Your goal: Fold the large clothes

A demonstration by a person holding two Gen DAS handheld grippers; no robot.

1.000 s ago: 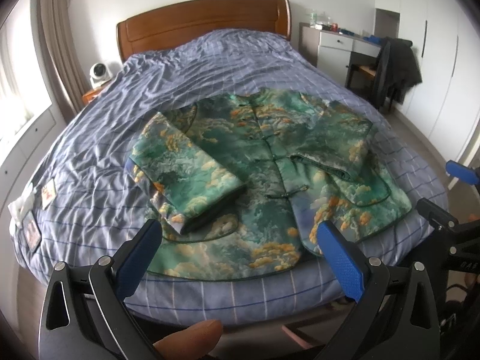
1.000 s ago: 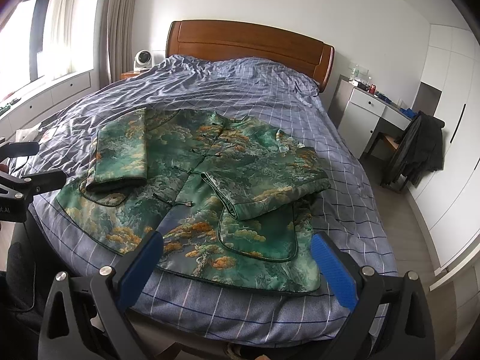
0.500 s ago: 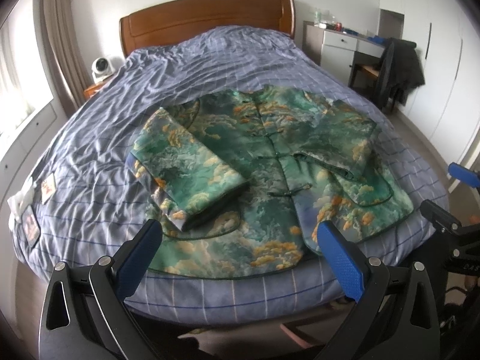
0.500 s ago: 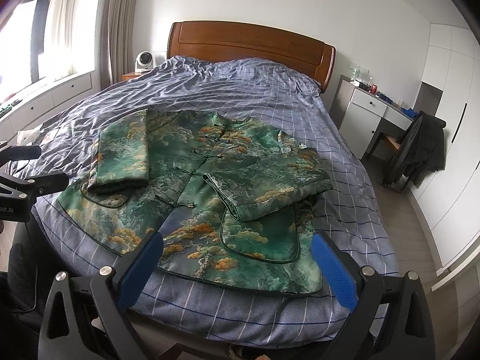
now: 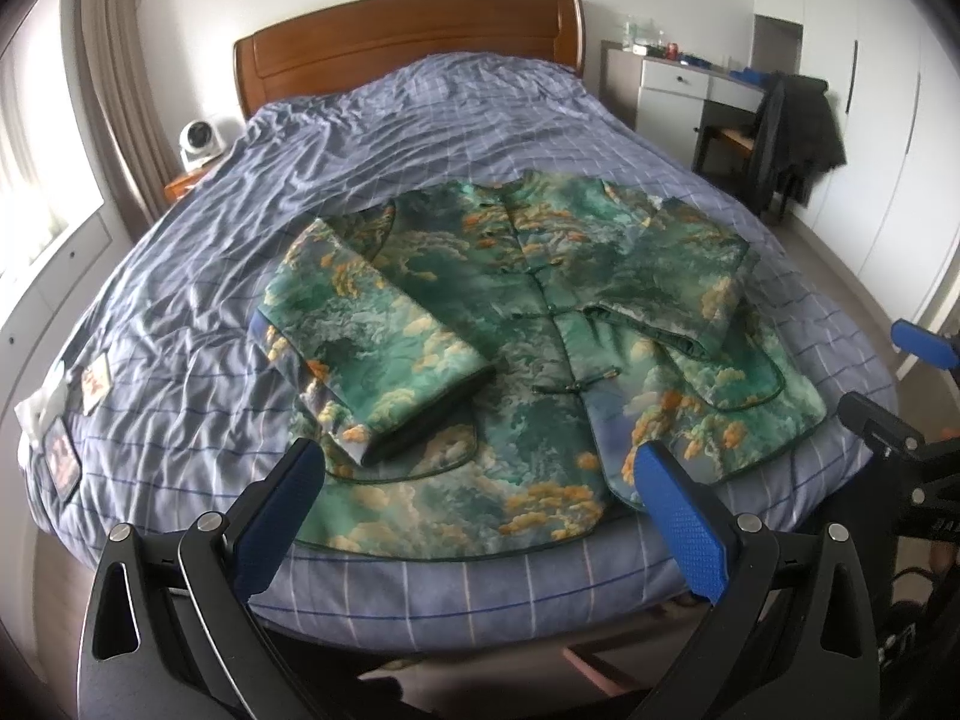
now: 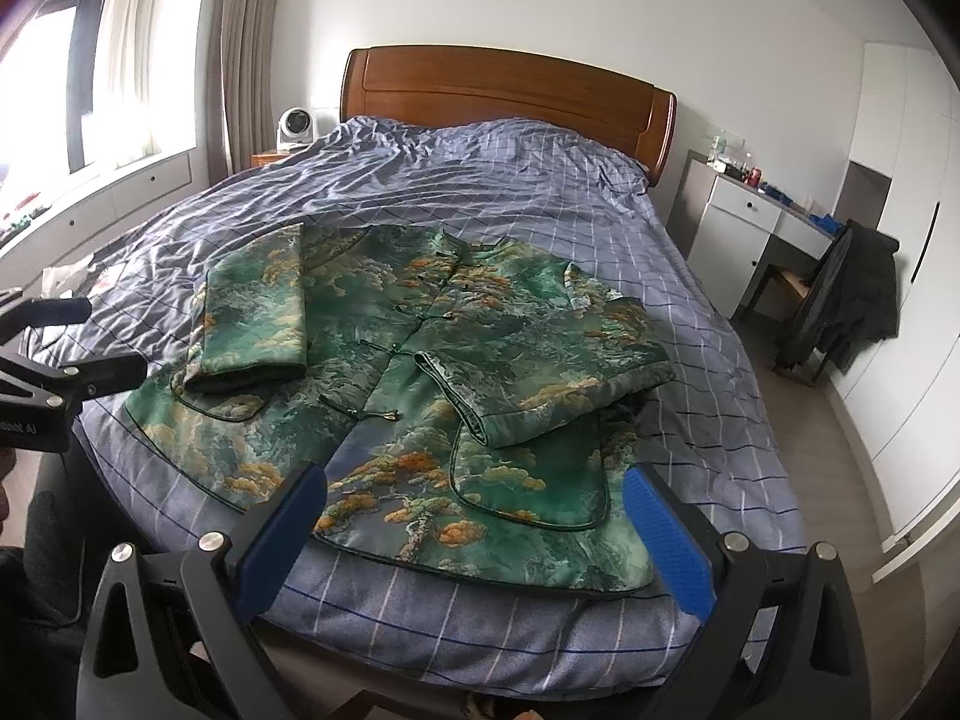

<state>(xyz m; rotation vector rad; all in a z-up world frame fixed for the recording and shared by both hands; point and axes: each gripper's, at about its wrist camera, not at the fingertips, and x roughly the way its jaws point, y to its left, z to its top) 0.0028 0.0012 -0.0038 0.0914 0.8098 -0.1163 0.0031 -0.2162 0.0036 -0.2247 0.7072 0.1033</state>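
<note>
A green jacket [image 5: 540, 324] [image 6: 432, 372] with orange cloud print lies front-up on the bed, near its foot edge. Both sleeves are folded in over the body: the left sleeve [image 5: 372, 336] [image 6: 255, 312] and the right sleeve [image 5: 678, 300] [image 6: 540, 390]. My left gripper [image 5: 480, 480] hangs open above the hem, holding nothing. My right gripper [image 6: 474, 492] is open too, over the hem's right part, clear of the cloth. Each gripper shows at the edge of the other's view.
The bed [image 5: 210, 276] has a blue checked cover and a wooden headboard [image 6: 510, 90]. A white desk [image 6: 744, 222] and a chair with a dark coat [image 6: 852, 300] stand to the right. A small fan [image 5: 198, 141] sits by the headboard. Small packets [image 5: 66, 420] lie at the left edge.
Both grippers have drifted slightly; the jacket sits a little lower in the left wrist view. A fingertip at the bottom of the left wrist view is gone. The jacket has not moved.
</note>
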